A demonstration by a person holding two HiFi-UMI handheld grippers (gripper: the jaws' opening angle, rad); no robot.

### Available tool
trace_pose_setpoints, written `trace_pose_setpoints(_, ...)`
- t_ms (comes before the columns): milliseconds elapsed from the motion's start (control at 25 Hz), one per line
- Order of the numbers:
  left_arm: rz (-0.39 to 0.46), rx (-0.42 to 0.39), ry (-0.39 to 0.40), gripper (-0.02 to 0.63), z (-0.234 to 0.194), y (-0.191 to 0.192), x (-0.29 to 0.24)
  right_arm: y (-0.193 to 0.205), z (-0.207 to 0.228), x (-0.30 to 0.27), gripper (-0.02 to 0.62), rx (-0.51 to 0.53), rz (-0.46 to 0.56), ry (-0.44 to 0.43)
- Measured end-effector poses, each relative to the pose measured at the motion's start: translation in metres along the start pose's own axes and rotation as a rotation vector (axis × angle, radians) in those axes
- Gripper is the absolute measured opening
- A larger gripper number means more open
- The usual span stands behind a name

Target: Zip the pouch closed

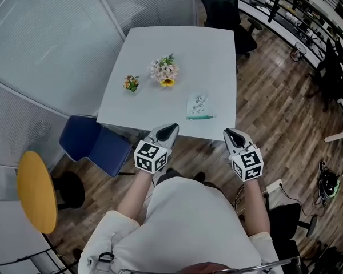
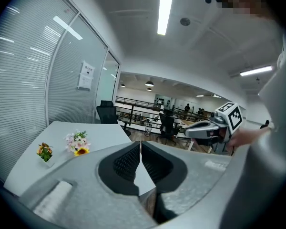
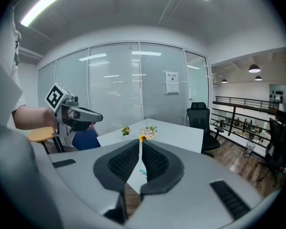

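The pouch (image 1: 199, 106) is a small clear-white bag with a teal zip edge. It lies flat near the front right of the white table (image 1: 160, 47). Both grippers hover short of the table's near edge, apart from the pouch. My left gripper (image 1: 172, 128) is shut and empty, below and left of the pouch; its jaws meet tip to tip in its own view (image 2: 140, 149). My right gripper (image 1: 228, 132) is shut and empty, below and right of it. In the right gripper view (image 3: 140, 149) a sliver of the pouch's teal edge (image 3: 142, 172) shows behind the closed jaws.
A bunch of flowers (image 1: 164, 71) and a small potted plant (image 1: 131, 83) stand mid-table. A blue chair (image 1: 94, 144) sits at the table's left front corner, a yellow round stool (image 1: 37, 190) further left. A black office chair (image 1: 223, 10) stands behind the table.
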State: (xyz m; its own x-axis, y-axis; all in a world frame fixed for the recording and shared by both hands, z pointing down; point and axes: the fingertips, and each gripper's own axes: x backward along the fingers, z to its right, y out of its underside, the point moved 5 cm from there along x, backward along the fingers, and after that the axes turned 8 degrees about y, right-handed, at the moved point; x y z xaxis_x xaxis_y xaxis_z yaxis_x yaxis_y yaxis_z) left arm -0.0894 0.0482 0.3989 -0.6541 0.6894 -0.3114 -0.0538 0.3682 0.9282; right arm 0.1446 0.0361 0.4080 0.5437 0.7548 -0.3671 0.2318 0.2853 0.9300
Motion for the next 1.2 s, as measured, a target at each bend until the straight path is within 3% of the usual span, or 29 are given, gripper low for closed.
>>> trace_pose_setpoints(560,0.007,-0.005,0.064,0.021,-0.02,-0.001,0.037,-0.018,-0.028,0.008,0.005,-0.048,0.033,0.102)
trace_pose_setpoints(1200,0.005,0.014,0.061,0.021,-0.033,0.0,0.042,-0.034,-0.033,0.003,0.004,-0.052,0.059,0.113)
